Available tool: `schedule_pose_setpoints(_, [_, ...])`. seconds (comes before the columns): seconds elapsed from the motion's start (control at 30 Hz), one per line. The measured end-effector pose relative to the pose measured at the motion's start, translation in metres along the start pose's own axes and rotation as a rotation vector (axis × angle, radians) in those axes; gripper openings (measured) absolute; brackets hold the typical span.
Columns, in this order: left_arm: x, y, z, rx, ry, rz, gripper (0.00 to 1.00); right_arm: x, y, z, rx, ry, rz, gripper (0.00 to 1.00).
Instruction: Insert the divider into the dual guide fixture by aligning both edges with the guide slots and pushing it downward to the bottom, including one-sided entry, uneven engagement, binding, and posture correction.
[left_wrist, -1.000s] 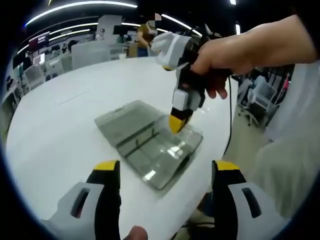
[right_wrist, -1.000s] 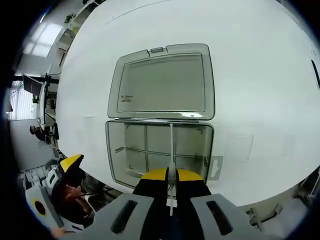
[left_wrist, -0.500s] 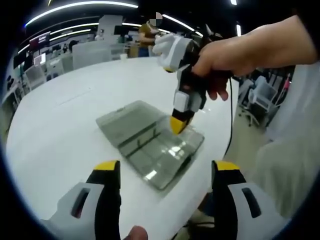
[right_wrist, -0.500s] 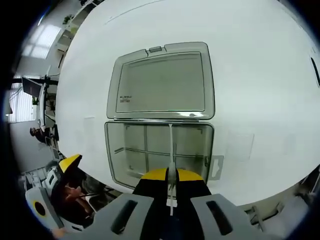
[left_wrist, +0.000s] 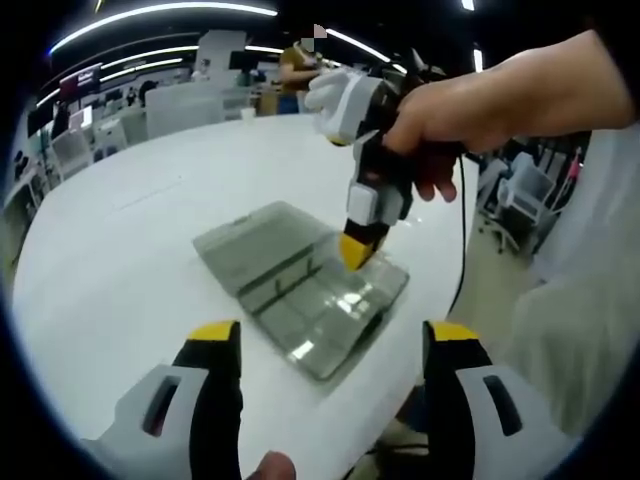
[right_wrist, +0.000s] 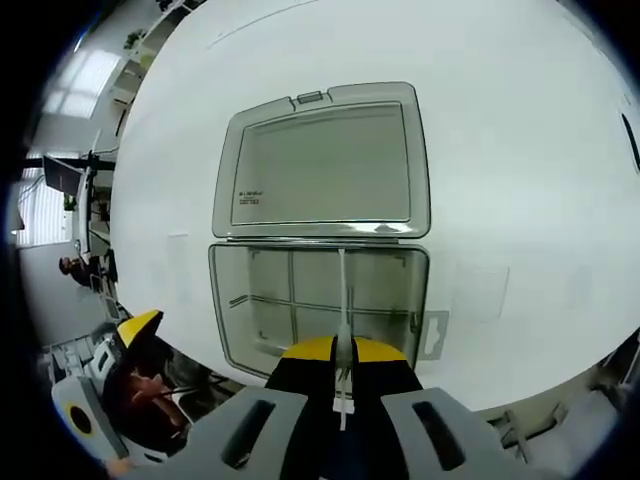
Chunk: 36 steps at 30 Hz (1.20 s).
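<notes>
One divider (right_wrist: 342, 300), a thin translucent strip, is pinched edge-on in my right gripper (right_wrist: 342, 352), held upright over the open clear compartment box (right_wrist: 318, 305) to meet its guide slots. My left gripper (left_wrist: 330, 345) waits nearby, jaws apart, holding nothing.

Left gripper view low and back from the table edge, facing across the white table (left_wrist: 120, 250), right gripper view straight above, close, looking down, both sharing the open clear box (left_wrist: 300, 285) (right_wrist: 320, 250)
</notes>
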<state>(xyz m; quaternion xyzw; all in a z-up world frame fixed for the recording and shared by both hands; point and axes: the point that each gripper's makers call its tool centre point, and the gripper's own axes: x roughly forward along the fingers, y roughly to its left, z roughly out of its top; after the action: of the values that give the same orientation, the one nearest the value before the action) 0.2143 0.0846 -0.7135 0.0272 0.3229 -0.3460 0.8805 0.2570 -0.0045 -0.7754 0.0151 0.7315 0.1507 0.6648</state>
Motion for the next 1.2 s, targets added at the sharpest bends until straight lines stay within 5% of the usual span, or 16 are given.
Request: schedule_pose_setpoints(1.2, [0.0008,0.0010,-0.0008,-0.005,0.002,0.004,0.71,0.0028,0.0022,-0.0044,-0.026,0.004,-0.008,0.00])
